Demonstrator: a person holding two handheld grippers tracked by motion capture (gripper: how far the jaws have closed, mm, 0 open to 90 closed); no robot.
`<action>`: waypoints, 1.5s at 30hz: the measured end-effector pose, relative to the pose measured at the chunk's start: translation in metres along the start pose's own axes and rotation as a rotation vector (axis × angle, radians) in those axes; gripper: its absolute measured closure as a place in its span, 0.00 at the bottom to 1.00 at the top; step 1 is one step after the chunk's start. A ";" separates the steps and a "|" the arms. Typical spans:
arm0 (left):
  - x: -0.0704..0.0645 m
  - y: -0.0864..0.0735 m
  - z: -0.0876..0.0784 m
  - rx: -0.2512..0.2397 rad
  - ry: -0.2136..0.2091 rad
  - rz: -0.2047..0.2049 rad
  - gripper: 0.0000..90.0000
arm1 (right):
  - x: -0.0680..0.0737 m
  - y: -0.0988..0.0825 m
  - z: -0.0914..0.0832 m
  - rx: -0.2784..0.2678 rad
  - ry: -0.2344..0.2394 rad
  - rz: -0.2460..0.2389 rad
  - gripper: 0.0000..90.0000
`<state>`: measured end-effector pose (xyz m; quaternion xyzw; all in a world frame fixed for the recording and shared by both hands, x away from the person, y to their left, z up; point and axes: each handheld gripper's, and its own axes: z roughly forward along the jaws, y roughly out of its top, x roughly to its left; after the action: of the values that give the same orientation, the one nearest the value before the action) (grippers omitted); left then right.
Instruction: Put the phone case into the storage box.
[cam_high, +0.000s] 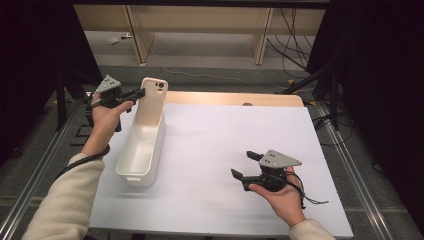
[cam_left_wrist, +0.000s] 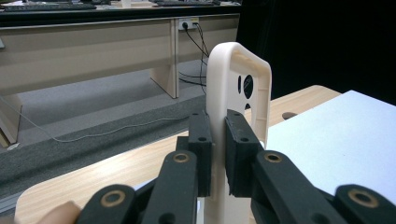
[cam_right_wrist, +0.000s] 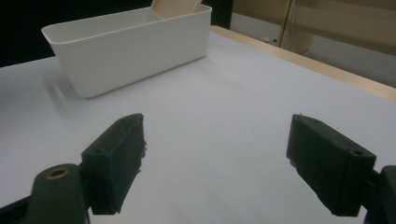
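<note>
The cream phone case (cam_high: 151, 100) stands upright at the far end of the long white bin (cam_high: 131, 172), its lower part down inside the bin and its camera cut-outs up at twelve o'clock, clear above the rim. In the left gripper view the case (cam_left_wrist: 233, 84) appears edge-on between my two black pads (cam_left_wrist: 201, 140), which press on it from either side; my left gripper (cam_high: 134, 93) is thus closed firmly on the case, reaching it from about nine o'clock of the bin's far end. In the right gripper view the case (cam_right_wrist: 175, 7) shows as a cream corner leaning above the far wall of the bin (cam_right_wrist: 116, 60). The bin lies lengthwise along the left part of the white mat (cam_high: 225, 150), at roughly ten o'clock from the mat's middle, and apart from the case I see nothing in it. My right gripper (cam_high: 245, 165) rests at about five o'clock on the mat, well apart from the bin, its jaws spread wide with nothing between them and only bare mat (cam_right_wrist: 210, 121) ahead of them. I judge the work to be nearly done: the case is already within the bin's walls, yet it is not released, and whether its bottom edge touches the bin floor I cannot tell. What is left, as I read it, is to lower or tip the case until it rests in the bin, open the left jaws, and draw the hand clear; the right gripper appears to have no part to play at this stage.
</note>
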<state>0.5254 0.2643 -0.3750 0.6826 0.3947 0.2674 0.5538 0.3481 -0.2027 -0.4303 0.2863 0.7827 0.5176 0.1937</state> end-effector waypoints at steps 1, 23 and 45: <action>0.000 0.000 0.000 -0.001 -0.001 -0.001 0.91 | 0.000 0.000 0.000 -0.001 0.001 0.003 0.23; 0.004 -0.004 0.005 -0.003 0.017 -0.021 0.91 | -0.001 -0.001 0.001 -0.006 0.002 0.001 0.23; 0.011 -0.014 0.012 0.014 0.055 -0.052 0.91 | -0.001 -0.001 0.000 -0.002 -0.004 0.006 0.23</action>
<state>0.5375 0.2686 -0.3921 0.6683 0.4293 0.2688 0.5449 0.3492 -0.2037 -0.4315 0.2897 0.7809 0.5183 0.1940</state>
